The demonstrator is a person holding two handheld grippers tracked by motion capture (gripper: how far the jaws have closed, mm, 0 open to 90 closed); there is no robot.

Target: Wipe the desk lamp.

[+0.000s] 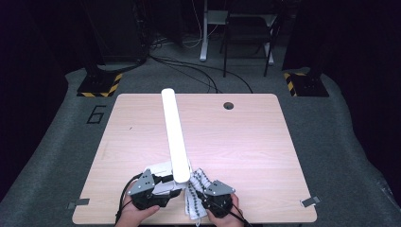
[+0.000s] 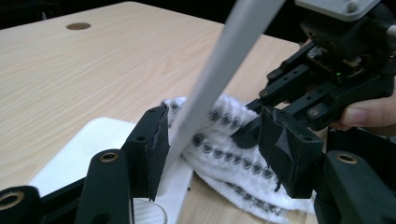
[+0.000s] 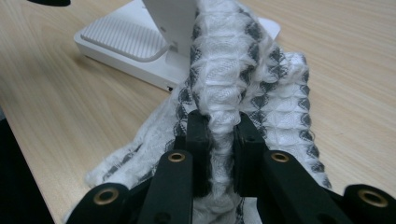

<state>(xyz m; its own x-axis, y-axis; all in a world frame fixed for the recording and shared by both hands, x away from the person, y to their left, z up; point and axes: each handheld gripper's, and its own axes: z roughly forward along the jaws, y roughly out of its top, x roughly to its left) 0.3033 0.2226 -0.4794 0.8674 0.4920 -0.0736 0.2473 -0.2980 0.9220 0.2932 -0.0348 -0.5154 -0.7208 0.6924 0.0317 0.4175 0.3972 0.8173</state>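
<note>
right gripper (image 3: 219, 140) is clenched on a raised fold of the soft, light, limp cloth (image 3: 280, 93) at the near table edge. left gripper (image 2: 210, 144) is seen released around the stiff white lamp arm (image 2: 219, 74); its base (image 3: 121, 42) lies just beyond.

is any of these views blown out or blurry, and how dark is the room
High view: the lamp arm is blown out to plain white, and the room behind the table is nearly black. Left gripper view: that arm is a soft blur up close, while the cloth stays fairly sharp. Right gripper view: evenly lit, cloth weave crisp, tongs slightly soft.
</note>
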